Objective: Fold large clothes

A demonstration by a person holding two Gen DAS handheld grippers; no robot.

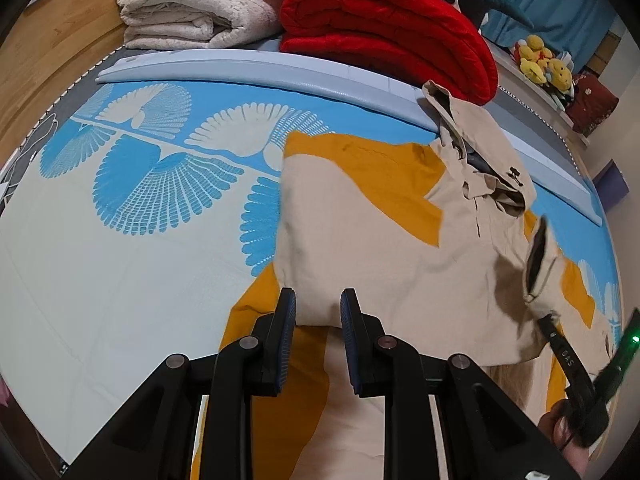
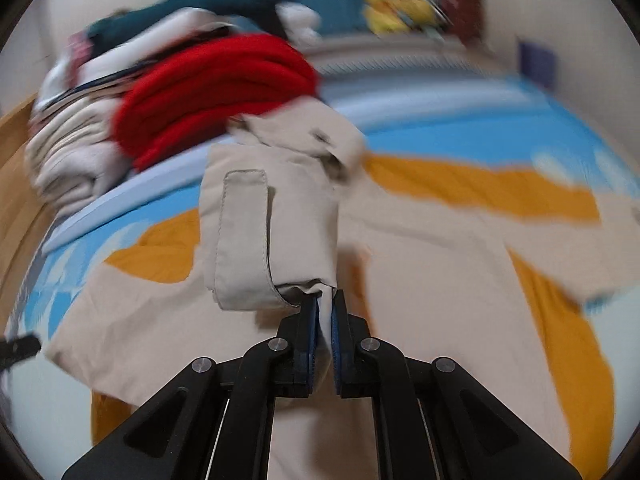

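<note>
A beige and mustard-yellow hooded jacket [image 1: 360, 232] lies spread on the bed, hood toward the pillows. My left gripper [image 1: 318, 308] is open, its fingers standing just over the folded beige edge of the jacket, gripping nothing. My right gripper [image 2: 324, 304] is shut on the jacket's beige sleeve cuff [image 2: 256, 240] and holds the sleeve lifted above the jacket body [image 2: 420, 280]. In the left wrist view the lifted sleeve [image 1: 540, 260] and the right gripper's body [image 1: 576, 364] show at the right edge. The right wrist view is blurred.
The bed has a blue and white fan-patterned sheet [image 1: 140, 200]. A folded red blanket [image 1: 392, 32] and folded cream blankets [image 1: 192, 4] are stacked at the head. Yellow plush toys [image 1: 540, 62] sit at the far right. A wooden floor [image 1: 48, 52] lies to the left.
</note>
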